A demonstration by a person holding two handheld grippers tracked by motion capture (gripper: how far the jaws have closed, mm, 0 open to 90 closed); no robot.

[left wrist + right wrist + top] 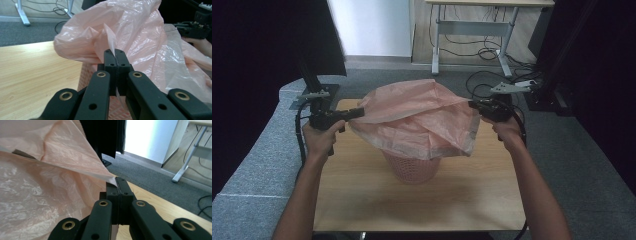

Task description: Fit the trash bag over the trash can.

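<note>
Grey carpet all round, a desk frame and loose cables at the back wall, dark curtains to either side. Wooden table (362, 200) in front of me, light grain, bare along its near edge.

My left gripper (115, 58): jaws pinched together on a fold of the pink plastic bag (422, 117), film caught between the pads and poking up past the tips. In the high view that gripper (354, 113) sits over the table's far left corner, at the bag's left rim.

My right gripper (117, 183): jaws likewise clamped, a corner of the same film nipped at the tips. In the high view it (474, 106) is by the table's far right edge, at the bag's right rim.

Bag is stretched between the two grips, mouth spread wide, billowed above and draped over a pink mesh basket (414, 170) standing near the table's middle. Basket's inside is hidden by the film; cannot tell its contents.

Open tabletop lies between the basket and the near edge, and on both sides of it.
</note>
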